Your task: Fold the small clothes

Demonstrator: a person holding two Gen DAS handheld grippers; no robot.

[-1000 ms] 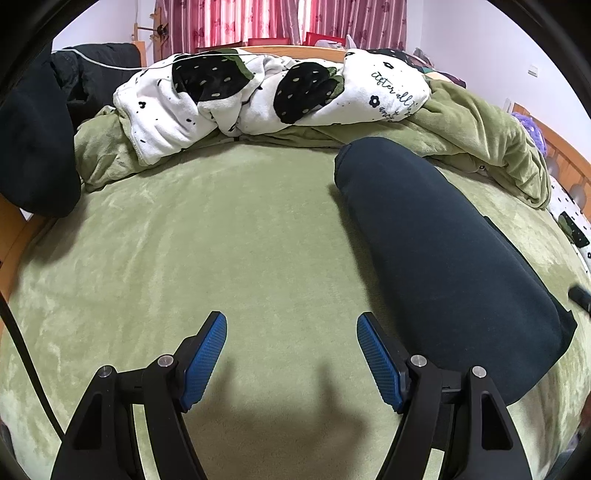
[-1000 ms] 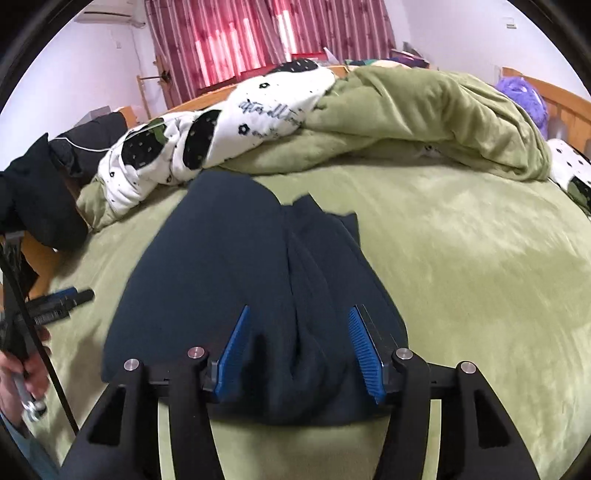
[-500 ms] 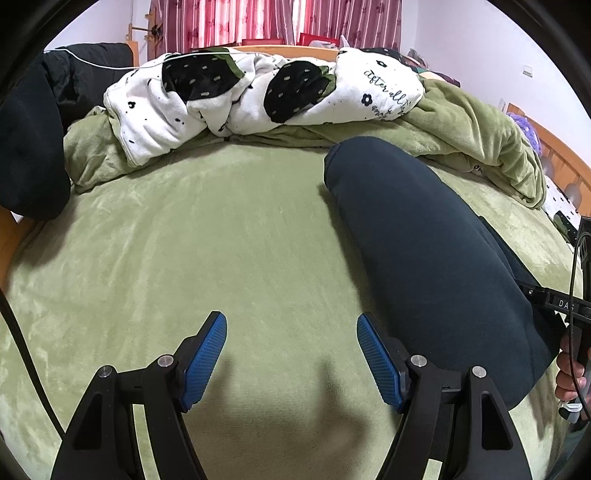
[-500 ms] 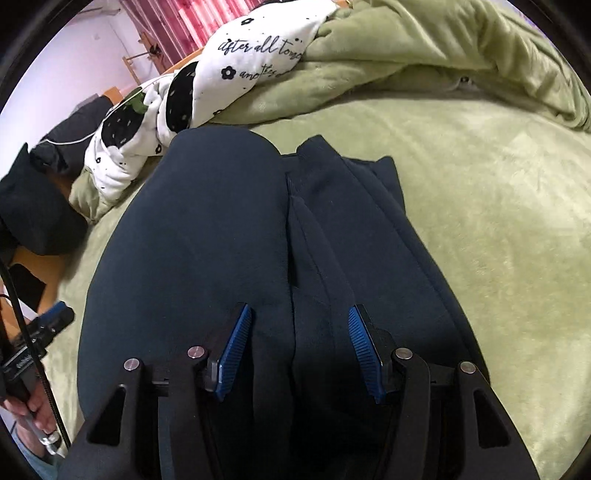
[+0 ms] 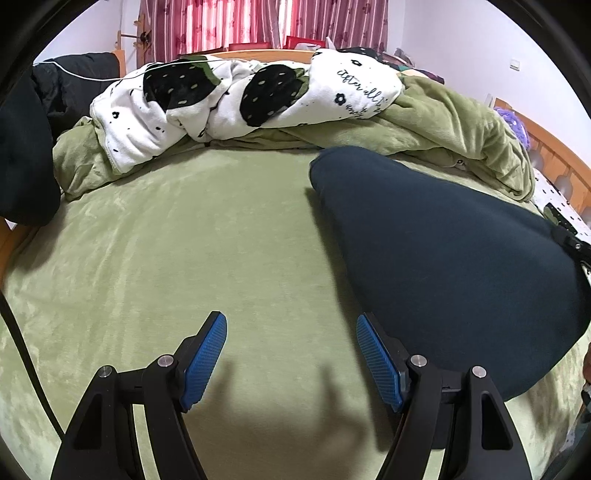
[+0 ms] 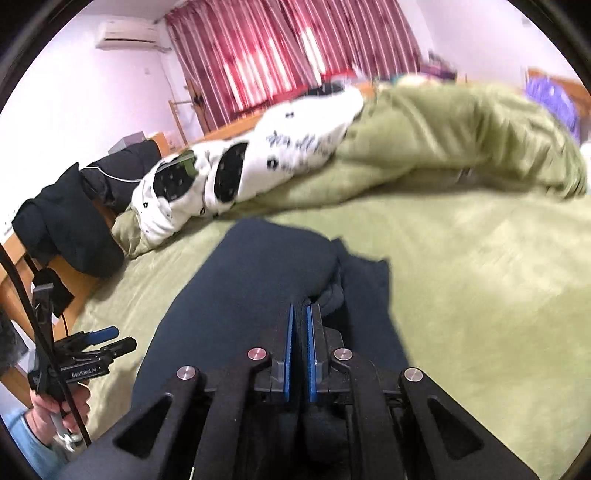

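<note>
R gripper [image 6: 300,325] is pinched narrow on the dark garment [image 6: 236,302], nearest edge, w/ cloth running fwd from its tips across the green bed [image 6: 480,295]. L gripper [image 5: 291,354] is wide, empty, garment just to its right. Step looks like a fold grab; next prob lift edge & carry fwd over the far end.

Even, bright daylight glows through the curtains [image 5: 258,26]; right view motion-blurred, left sharp, both fisheye-bent with dark corners.
</note>
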